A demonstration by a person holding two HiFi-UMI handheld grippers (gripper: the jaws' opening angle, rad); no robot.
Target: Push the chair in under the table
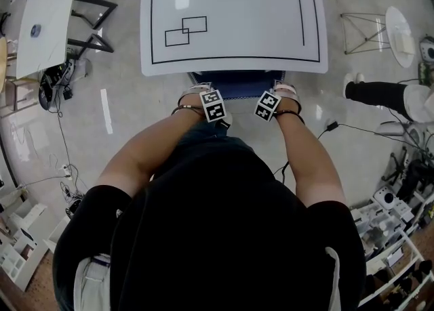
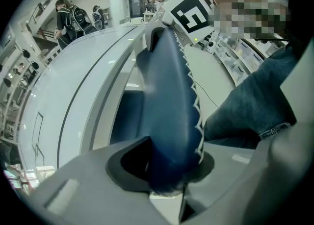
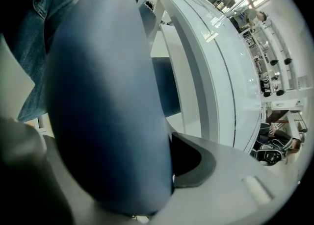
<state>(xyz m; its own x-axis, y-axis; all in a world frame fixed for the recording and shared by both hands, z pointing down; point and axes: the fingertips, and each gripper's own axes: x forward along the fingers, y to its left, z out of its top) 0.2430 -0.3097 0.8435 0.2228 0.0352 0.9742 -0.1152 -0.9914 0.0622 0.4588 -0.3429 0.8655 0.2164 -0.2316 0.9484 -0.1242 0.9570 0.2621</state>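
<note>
The blue padded chair (image 1: 237, 85) stands at the near edge of the white table (image 1: 230, 18), its seat mostly hidden beneath the tabletop. My left gripper (image 1: 197, 91) clamps the left part of the backrest's top edge, and my right gripper (image 1: 285, 89) clamps the right part. In the left gripper view the backrest (image 2: 171, 111), with white stitching, fills the space between the left gripper's (image 2: 169, 182) jaws; the right gripper (image 2: 158, 32) shows at the far end. In the right gripper view the backrest (image 3: 108, 101) is wedged between the right gripper's (image 3: 122, 189) jaws.
A black rectangle outline is marked on the tabletop. Another white table (image 1: 47, 18) stands at the left. A person's leg (image 1: 380, 93) and a small round side table (image 1: 400, 32) are at the right. Cables (image 1: 339, 127) cross the floor; shelves (image 1: 393, 235) at lower right.
</note>
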